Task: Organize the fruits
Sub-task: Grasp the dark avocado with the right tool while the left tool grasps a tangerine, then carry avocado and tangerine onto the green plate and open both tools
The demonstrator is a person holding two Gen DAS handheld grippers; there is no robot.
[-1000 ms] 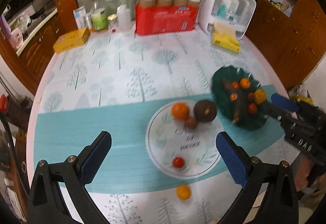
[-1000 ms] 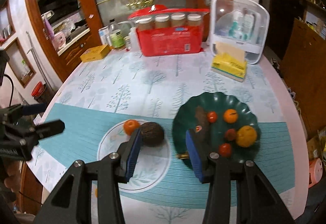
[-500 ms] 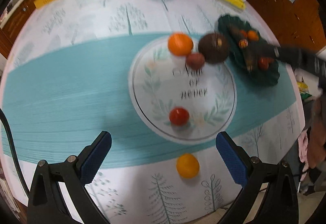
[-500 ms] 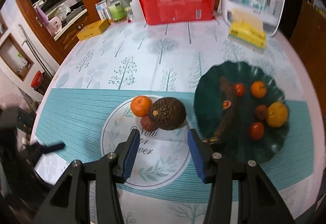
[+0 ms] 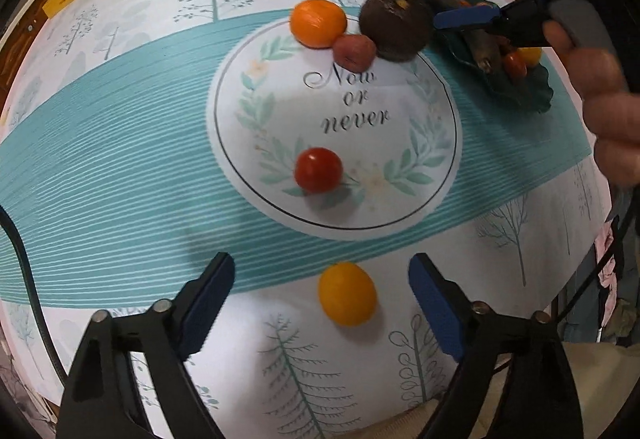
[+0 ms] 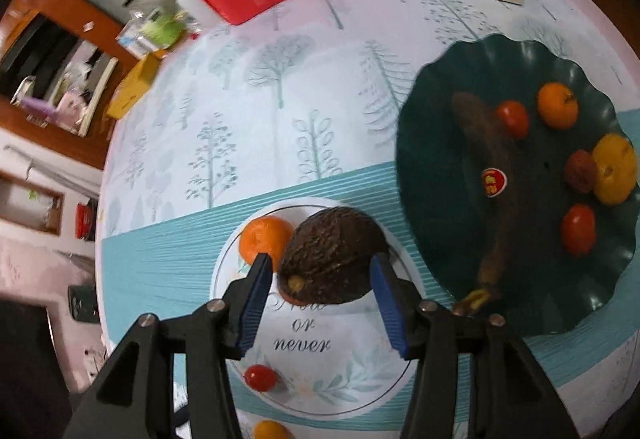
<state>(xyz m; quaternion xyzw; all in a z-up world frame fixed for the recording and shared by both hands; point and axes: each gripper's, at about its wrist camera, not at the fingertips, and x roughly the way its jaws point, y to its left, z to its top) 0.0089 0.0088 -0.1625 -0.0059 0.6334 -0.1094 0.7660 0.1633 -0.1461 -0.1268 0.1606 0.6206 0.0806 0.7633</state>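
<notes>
Landmark: round white plate printed "Now or never" [image 5: 400, 127], lying on the tree-patterned counter [image 5: 160, 39].
Left tongs [image 5: 320, 303]: released, blades wide apart, hovering just off the plate's near rim; a small yellow-orange oval fruit [image 5: 347, 294] lies on the counter between them, untouched.
Right tongs [image 6: 320, 291]: spread around the dark brown rough-skinned avocado [image 6: 332, 255] at the plate's far rim; gaps show on both sides, so no grip yet.
On plate: round orange tangerine [image 5: 318, 22] and small reddish-brown fruit [image 5: 354, 49] touching the avocado; red cherry tomato [image 5: 318, 169] alone near the near rim.
Right view only: full dark green scalloped plate [image 6: 432, 111] beside the white plate, holding a blackened banana with red sticker [image 6: 496, 199], two tomatoes, an orange, a yellow fruit and a brown one.
Left view only: the bare hand [image 5: 600, 99] holding the right tongs.
Change since a second ago: both tongs have descended; the left has dropped close over the oval fruit, the right has advanced to straddle the avocado.
</notes>
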